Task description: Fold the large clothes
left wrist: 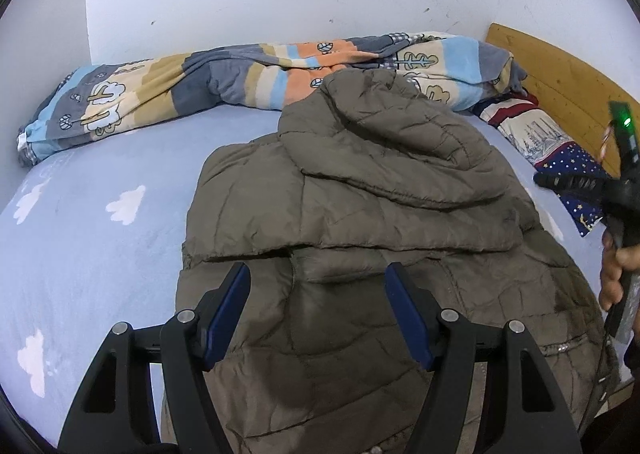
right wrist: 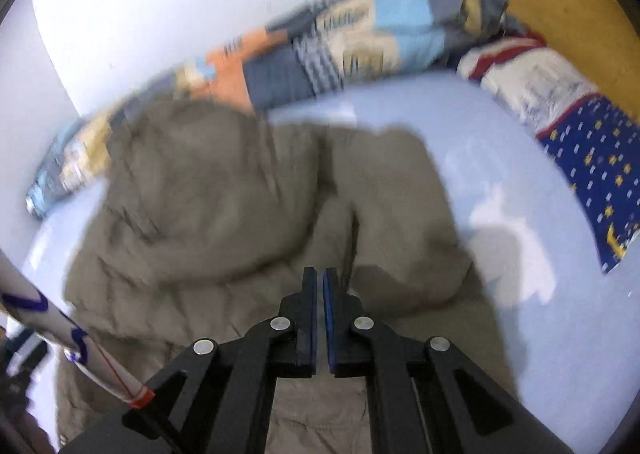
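Observation:
A large olive-brown quilted hooded jacket [left wrist: 380, 214] lies spread on the light blue bed, hood toward the wall, one sleeve folded across its body. My left gripper [left wrist: 318, 282] is open and hovers over the jacket's lower middle, holding nothing. The right wrist view is blurred by motion. There the jacket [right wrist: 240, 214] fills the middle, and my right gripper [right wrist: 319, 278] is shut just above the cloth, with no fabric seen between its fingers. The right gripper body and the hand holding it show at the right edge of the left wrist view [left wrist: 624, 194].
The bed has a blue sheet with white clouds [left wrist: 100, 214]. A rolled patchwork blanket [left wrist: 240, 86] lies along the white wall. A starry blue pillow [left wrist: 560, 158] sits by the wooden headboard [left wrist: 560, 70]. A white sleeve [right wrist: 60, 334] shows at the lower left of the right wrist view.

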Demonstrator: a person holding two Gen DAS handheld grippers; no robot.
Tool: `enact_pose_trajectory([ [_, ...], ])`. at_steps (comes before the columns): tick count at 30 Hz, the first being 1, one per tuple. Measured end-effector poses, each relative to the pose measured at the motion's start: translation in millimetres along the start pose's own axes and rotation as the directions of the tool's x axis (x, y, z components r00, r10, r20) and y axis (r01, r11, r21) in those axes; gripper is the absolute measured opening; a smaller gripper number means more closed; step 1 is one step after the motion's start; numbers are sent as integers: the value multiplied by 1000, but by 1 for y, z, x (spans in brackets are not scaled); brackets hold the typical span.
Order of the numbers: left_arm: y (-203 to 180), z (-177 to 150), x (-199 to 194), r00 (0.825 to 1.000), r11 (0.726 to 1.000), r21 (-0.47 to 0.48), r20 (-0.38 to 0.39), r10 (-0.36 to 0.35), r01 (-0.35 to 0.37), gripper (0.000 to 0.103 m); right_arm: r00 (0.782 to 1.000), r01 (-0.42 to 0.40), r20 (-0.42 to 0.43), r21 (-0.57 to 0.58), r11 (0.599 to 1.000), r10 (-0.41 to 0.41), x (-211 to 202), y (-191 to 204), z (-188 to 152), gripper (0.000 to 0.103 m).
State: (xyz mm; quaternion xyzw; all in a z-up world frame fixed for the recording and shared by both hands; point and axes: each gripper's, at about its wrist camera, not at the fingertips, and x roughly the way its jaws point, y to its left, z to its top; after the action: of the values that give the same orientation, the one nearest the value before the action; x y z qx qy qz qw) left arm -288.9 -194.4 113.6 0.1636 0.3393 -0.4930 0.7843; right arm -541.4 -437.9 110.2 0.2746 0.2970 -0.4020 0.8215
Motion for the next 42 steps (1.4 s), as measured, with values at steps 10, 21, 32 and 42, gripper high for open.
enact_pose_trajectory([
  [10,-25,107,33,999,999,-24,27,-36,37,69,986,-152,63,-34,988,154,-21,29,41,23],
  [21,-61,98,144,989,999,37,-148,18,-13,69,990,-135,-53,-91,987,131,59,56,56,51],
  [32,-62,60,167,979,993,92,-183,84,-68,69,979,-66,-202,-191,979,26,126,50,11,50],
  [42,-63,21,55,996,994,109,-84,6,3,69,989,-111,-119,-199,974,89,25,56,-1,50],
])
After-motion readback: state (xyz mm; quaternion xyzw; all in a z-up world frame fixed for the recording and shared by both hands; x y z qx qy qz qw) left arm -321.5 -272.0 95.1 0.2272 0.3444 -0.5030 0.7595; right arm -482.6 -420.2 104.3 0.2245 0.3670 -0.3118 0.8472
